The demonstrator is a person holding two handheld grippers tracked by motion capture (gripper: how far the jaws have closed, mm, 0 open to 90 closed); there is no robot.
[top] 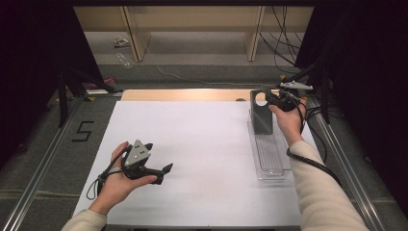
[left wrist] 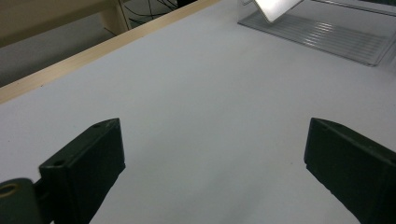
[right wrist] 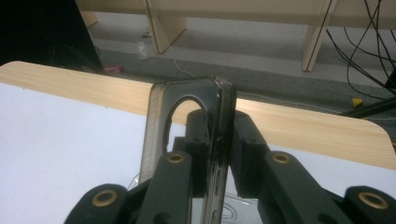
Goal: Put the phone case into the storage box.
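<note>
A grey phone case (top: 261,115) with a round camera hole stands upright at the far end of a clear plastic tray (top: 272,161) on the right of the white table. My right gripper (top: 272,102) is shut on the case's top right edge. In the right gripper view the case (right wrist: 212,107) sits edge-on between the black pads (right wrist: 245,140) of my right gripper (right wrist: 219,128). My left gripper (top: 161,158) rests low over the table's left front, jaws wide apart with nothing between them. In the left gripper view my left gripper (left wrist: 212,149) looks across bare table at the tray (left wrist: 327,37) and the case's lower part (left wrist: 275,7).
A wooden strip (top: 192,95) borders the table's far edge. Beyond it are shelf legs (top: 137,41) and hanging cables (top: 284,43). Metal rails (top: 43,163) run along both sides of the table. A cable (top: 312,163) trails from the right gripper along the sleeve.
</note>
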